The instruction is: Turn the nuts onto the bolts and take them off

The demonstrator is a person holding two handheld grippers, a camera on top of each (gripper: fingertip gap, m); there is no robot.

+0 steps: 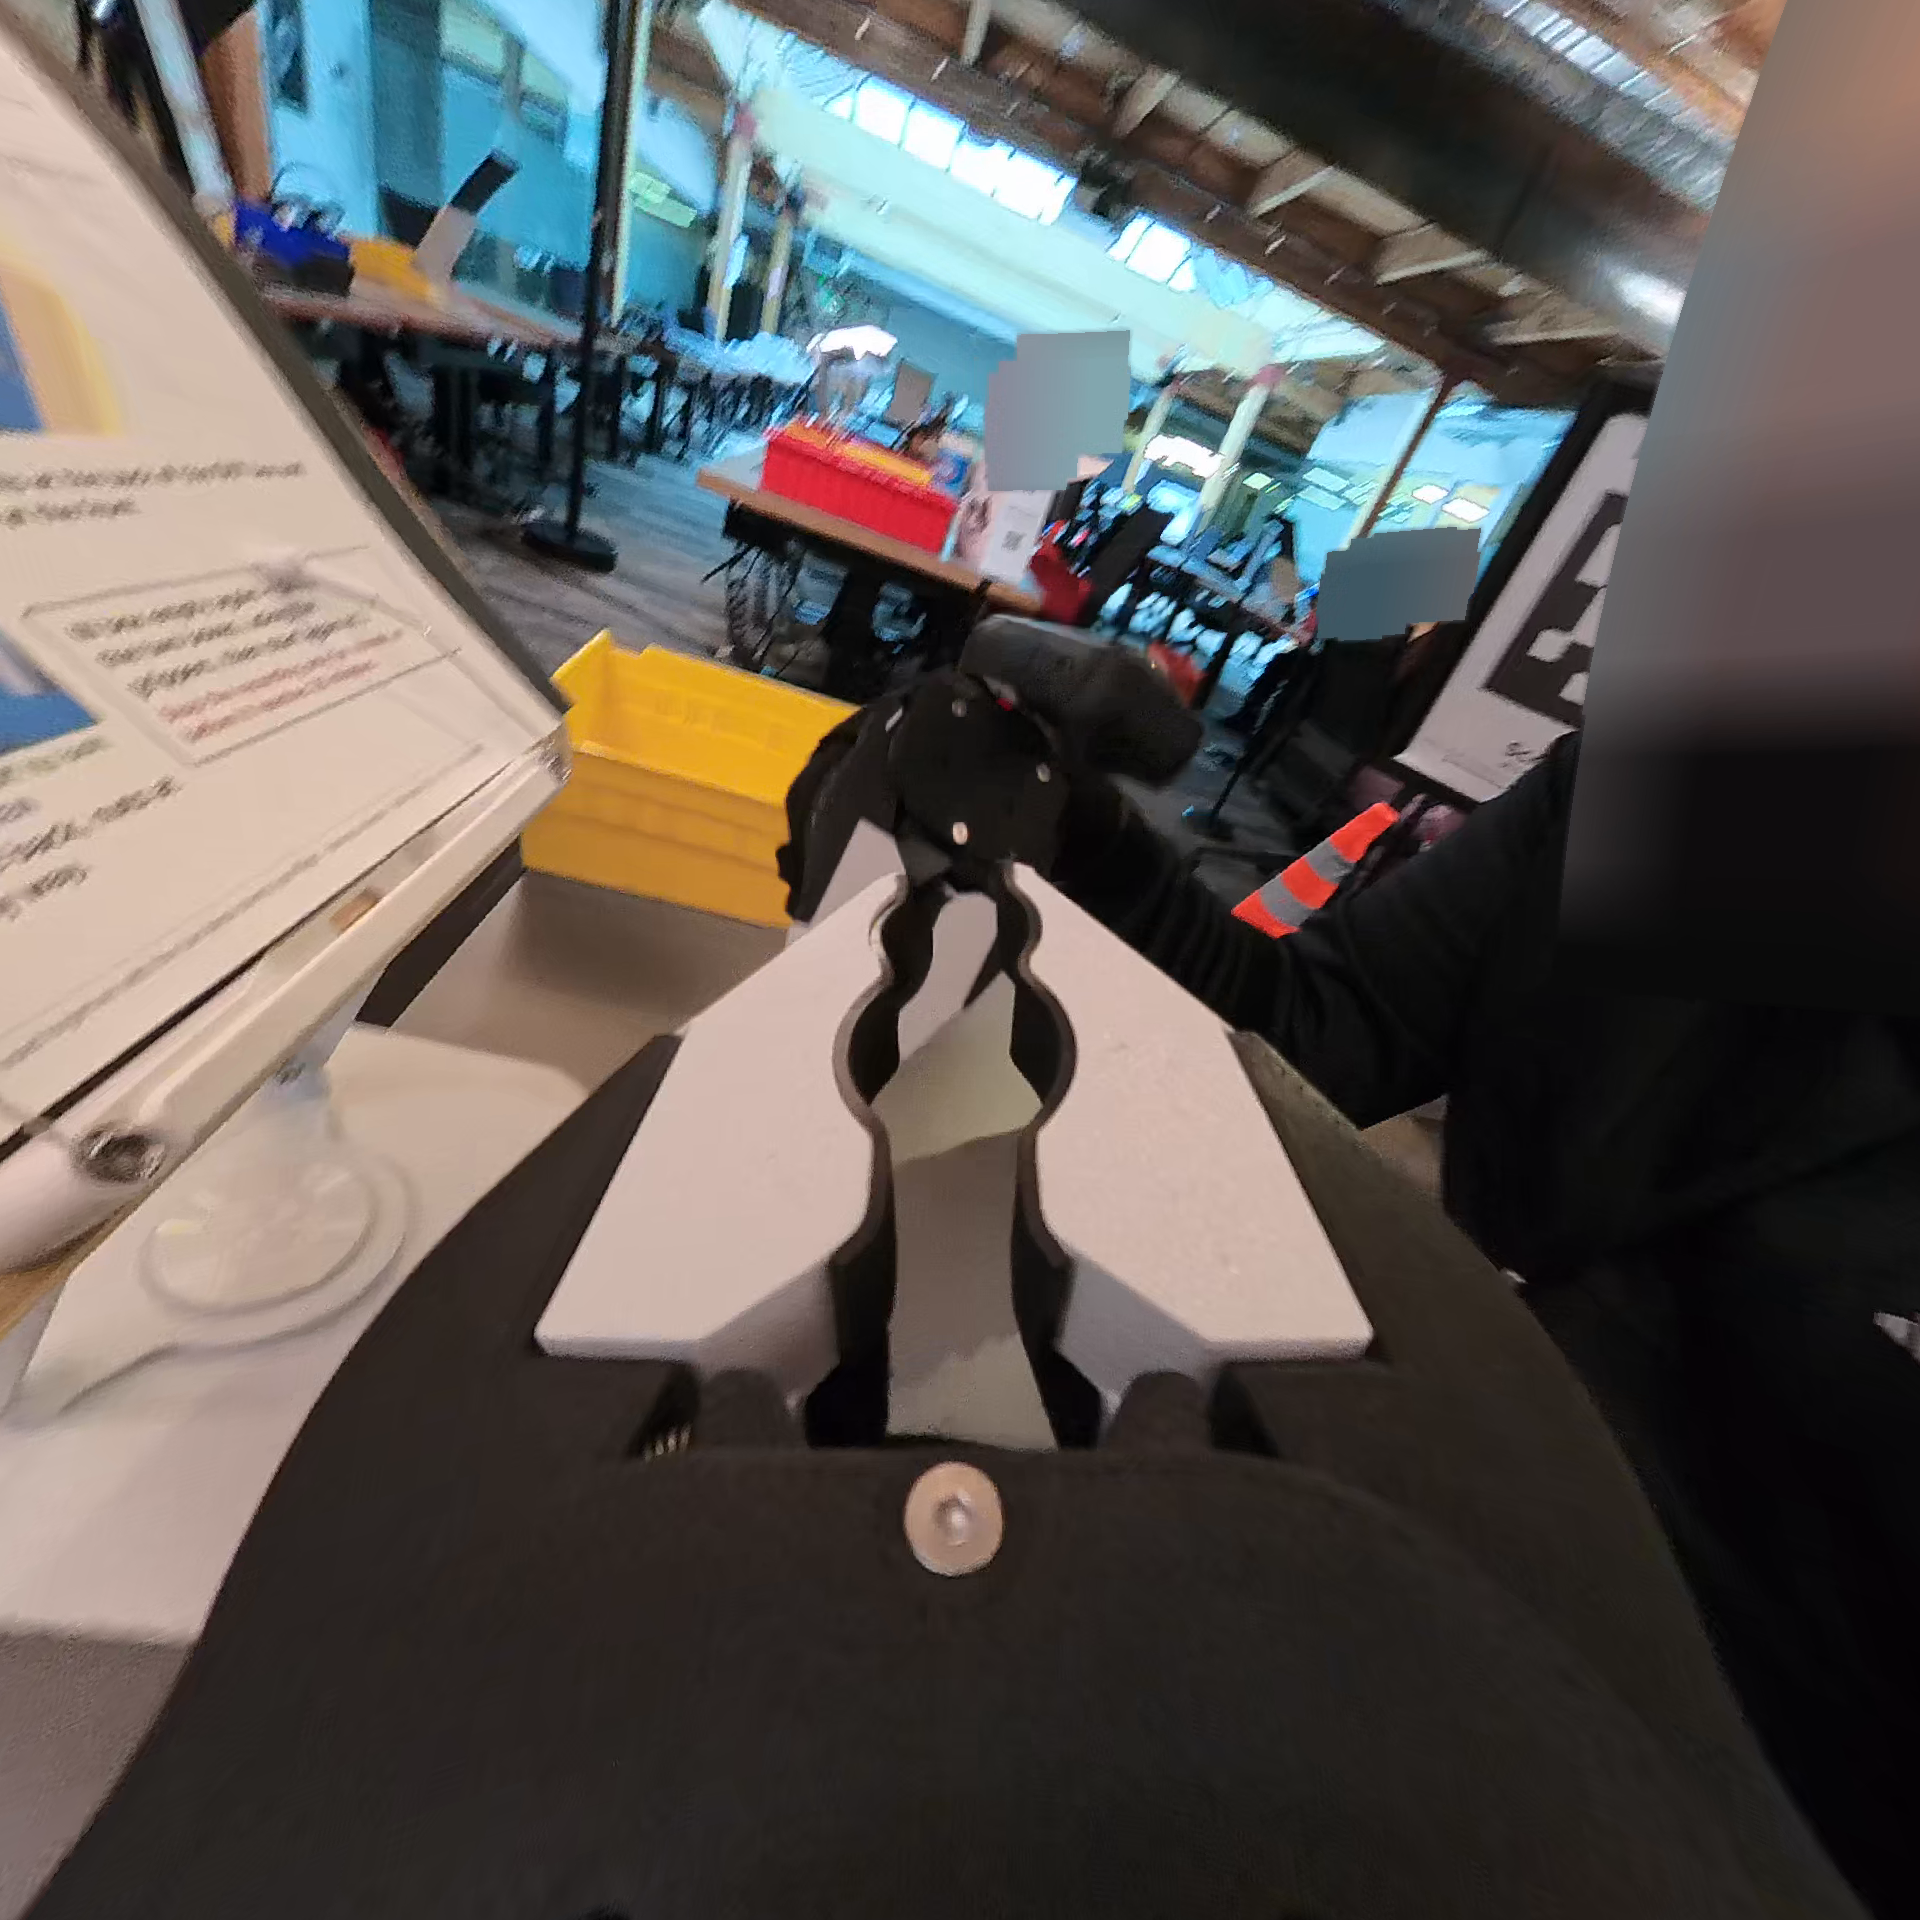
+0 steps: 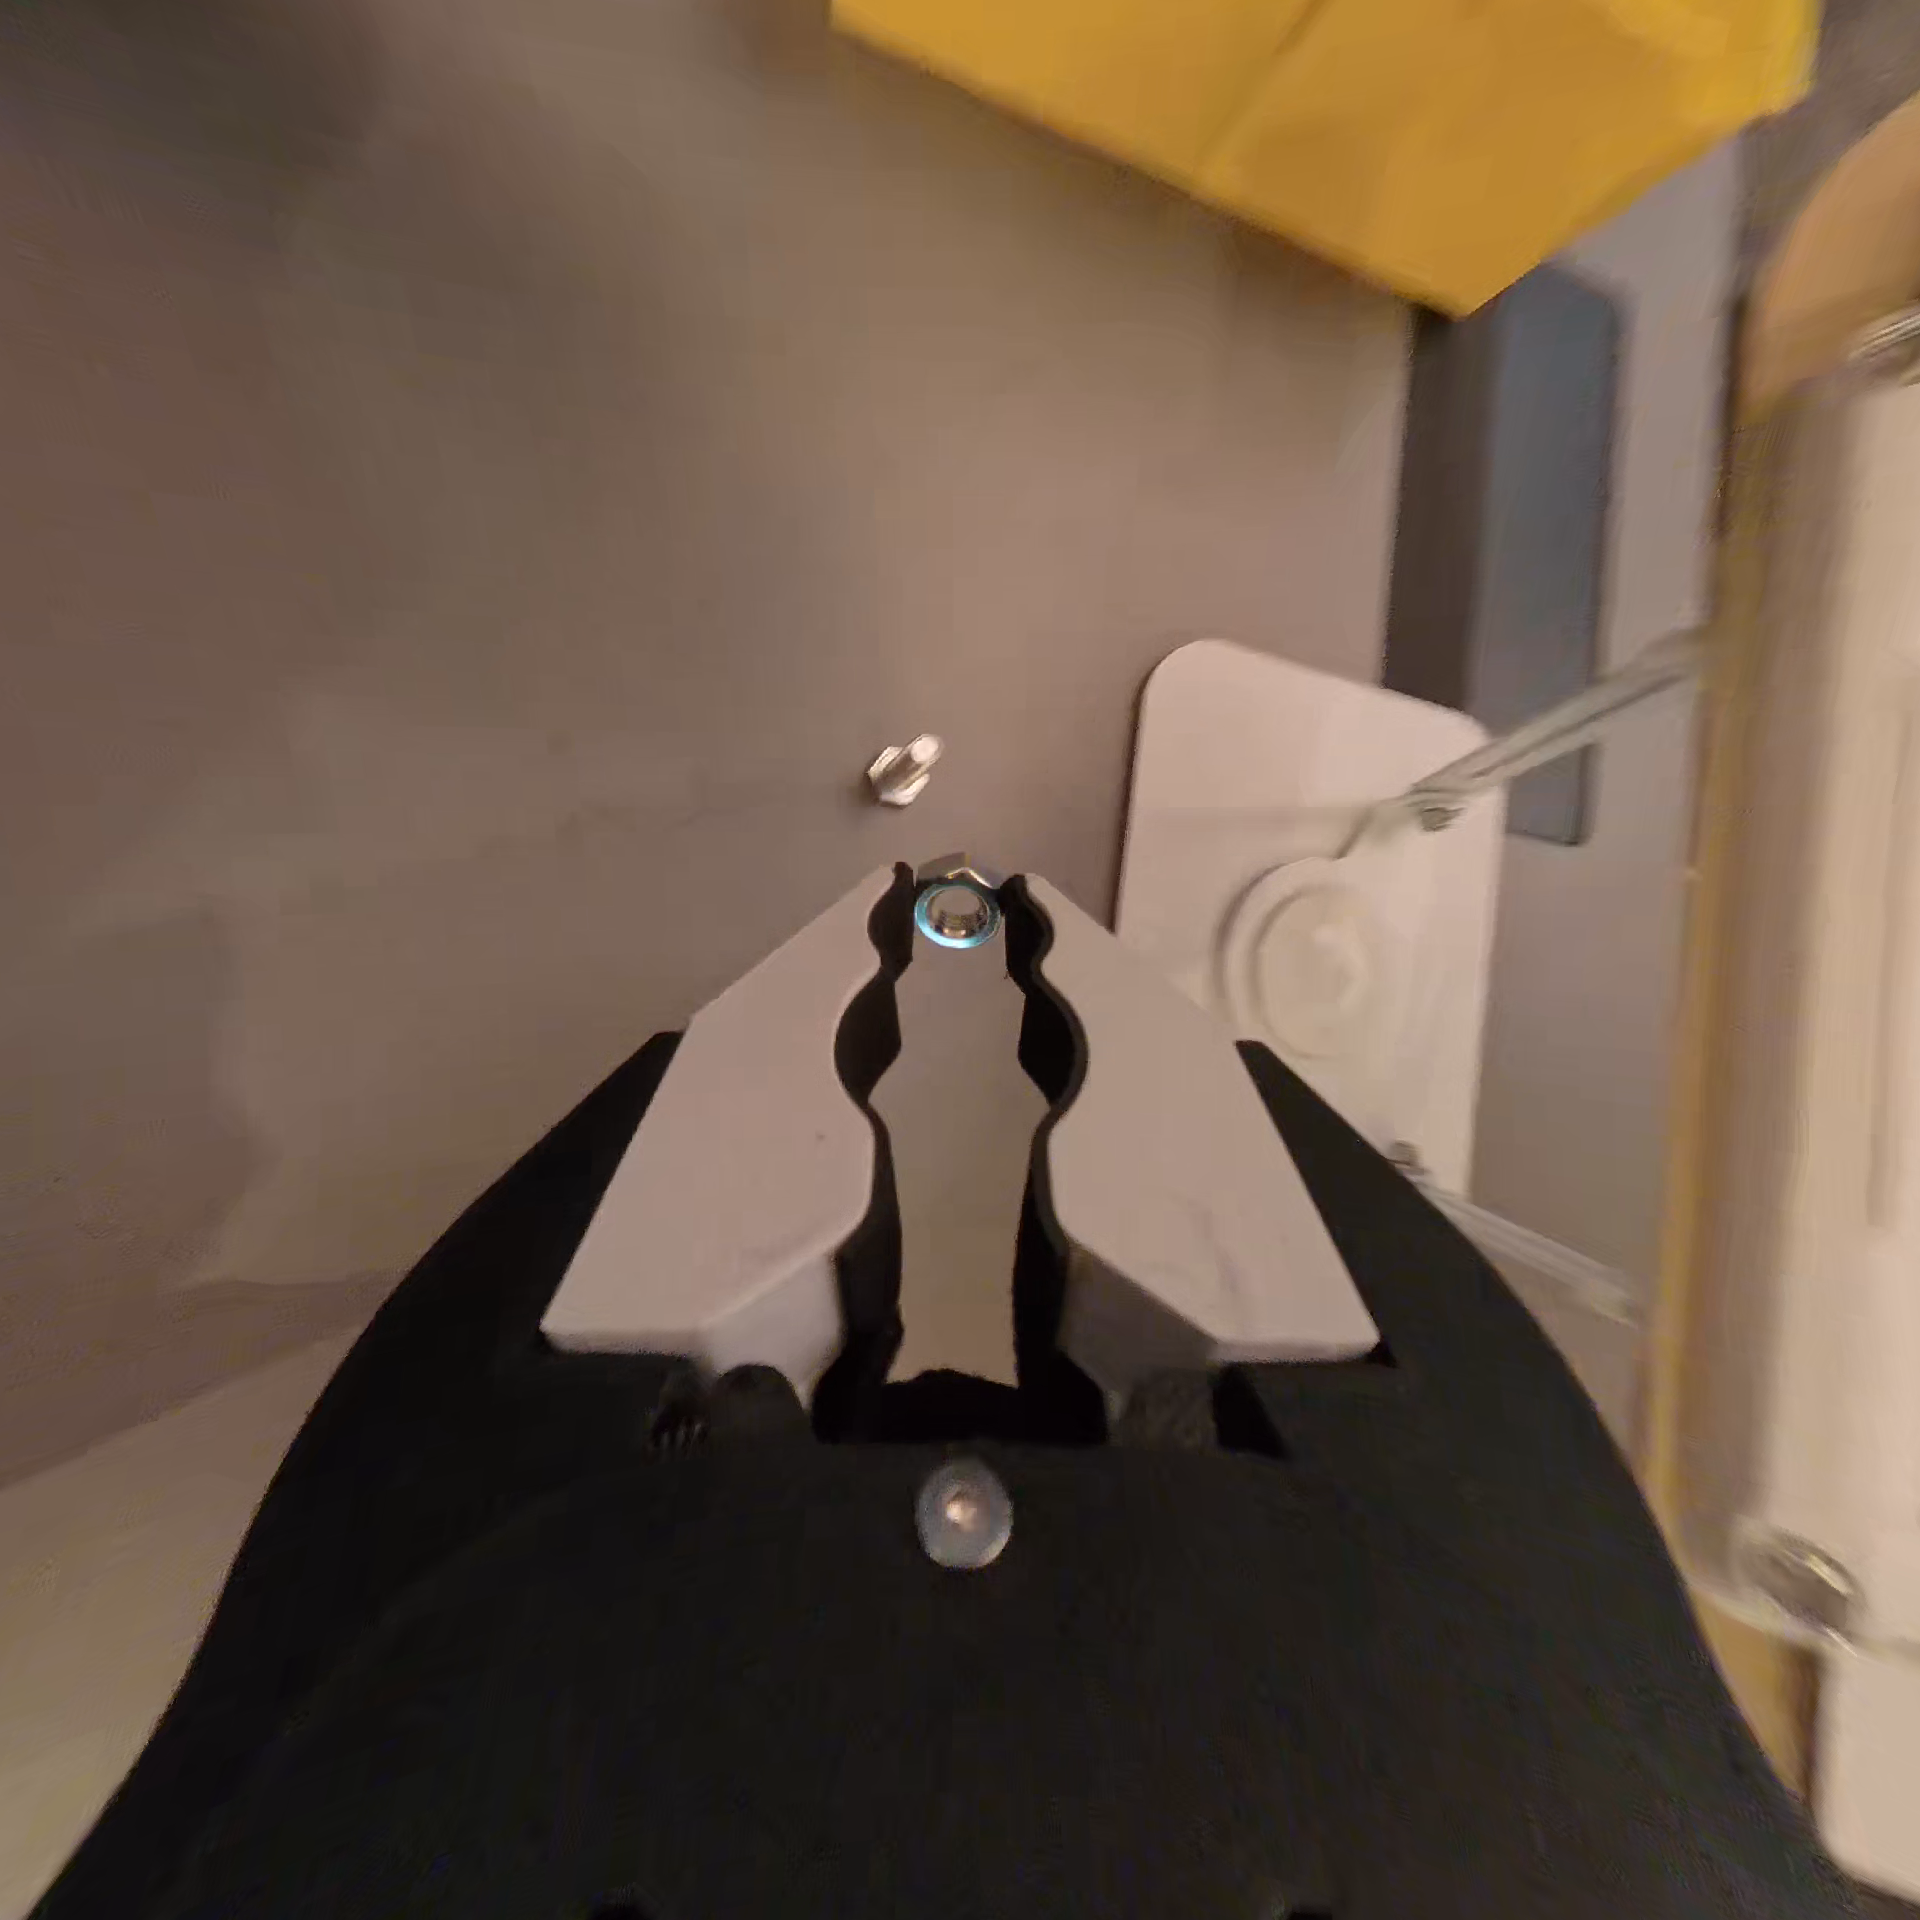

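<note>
In the right wrist view my right gripper (image 2: 957,902) points down at the grey table (image 2: 468,623) and is shut on a small silver nut (image 2: 956,918) with a blue ring, pinched at the fingertips. A short silver bolt (image 2: 902,773) lies on the table just beyond the nut, apart from it. In the left wrist view my left gripper (image 1: 956,881) is raised and looks out over the room. Its jaws stand a narrow gap apart with nothing seen between them. The right gripper (image 1: 971,774), held by a black-gloved hand, shows right beyond its tips.
A yellow bin (image 1: 675,769) stands at the table's far side and also shows in the right wrist view (image 2: 1299,135). A clear sign holder with a printed sheet (image 1: 187,644) stands on a white base (image 2: 1309,821) close beside the grippers. Other tables and people are far behind. Some 15 centimeters of space lies between my two pairs of fingers.
</note>
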